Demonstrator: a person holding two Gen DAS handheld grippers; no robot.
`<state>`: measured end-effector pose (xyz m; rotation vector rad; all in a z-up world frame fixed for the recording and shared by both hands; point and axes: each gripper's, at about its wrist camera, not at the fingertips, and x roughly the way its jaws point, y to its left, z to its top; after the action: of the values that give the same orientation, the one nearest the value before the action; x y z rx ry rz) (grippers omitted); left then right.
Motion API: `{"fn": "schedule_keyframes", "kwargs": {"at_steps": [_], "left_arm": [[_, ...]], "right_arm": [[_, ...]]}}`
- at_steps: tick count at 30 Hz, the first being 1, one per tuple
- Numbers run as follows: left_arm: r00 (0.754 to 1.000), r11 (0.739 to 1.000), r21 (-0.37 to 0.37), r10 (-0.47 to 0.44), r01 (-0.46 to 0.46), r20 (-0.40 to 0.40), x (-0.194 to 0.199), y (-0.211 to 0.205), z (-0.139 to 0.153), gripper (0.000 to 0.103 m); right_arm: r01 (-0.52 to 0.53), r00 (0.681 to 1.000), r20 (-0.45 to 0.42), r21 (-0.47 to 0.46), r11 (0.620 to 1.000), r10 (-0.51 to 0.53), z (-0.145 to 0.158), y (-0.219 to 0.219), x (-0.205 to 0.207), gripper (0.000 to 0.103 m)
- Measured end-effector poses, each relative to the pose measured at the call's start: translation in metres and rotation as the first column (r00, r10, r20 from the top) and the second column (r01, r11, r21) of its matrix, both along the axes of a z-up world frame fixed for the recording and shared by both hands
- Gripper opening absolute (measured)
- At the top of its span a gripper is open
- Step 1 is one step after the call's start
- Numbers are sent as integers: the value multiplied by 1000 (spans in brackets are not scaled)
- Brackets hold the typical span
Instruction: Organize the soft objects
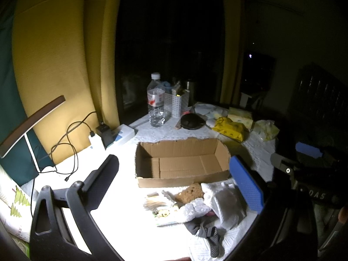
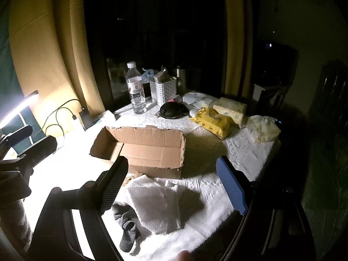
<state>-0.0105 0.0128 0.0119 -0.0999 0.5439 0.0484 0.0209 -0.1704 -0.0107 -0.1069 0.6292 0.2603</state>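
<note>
A grey sock lies closest to the lens on the white tablecloth, half tucked under a sheet of white padded wrap, with a brown sponge poking out just behind the pile, right up against the front wall of the cardboard box. That box looks empty, so pretty much nothing has been sorted yet. Both the left gripper and the right gripper hover over the pile with fingers spread wide and nothing between them. The likely snag: everything overlaps, so pinching the wrap could drag the sock or sponge along, or shove the light box backwards. The lamp glare also washes out the left side of the table, so judging edges there looks tricky.
</note>
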Motion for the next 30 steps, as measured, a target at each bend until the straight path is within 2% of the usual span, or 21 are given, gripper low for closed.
{"fn": "schedule_keyframes", "kwargs": {"at_steps": [12,30], "left_arm": [[1000,1000,-5,0,0,3,-1,3,1,102],[1000,1000,-4,-2,2,5,-1,4,1,102]], "right_arm": [[-11,1000,-14,31,999,12,-1,-3,1,86],[-3,1000,-16,29,1000,3,1,-6,2,86]]}}
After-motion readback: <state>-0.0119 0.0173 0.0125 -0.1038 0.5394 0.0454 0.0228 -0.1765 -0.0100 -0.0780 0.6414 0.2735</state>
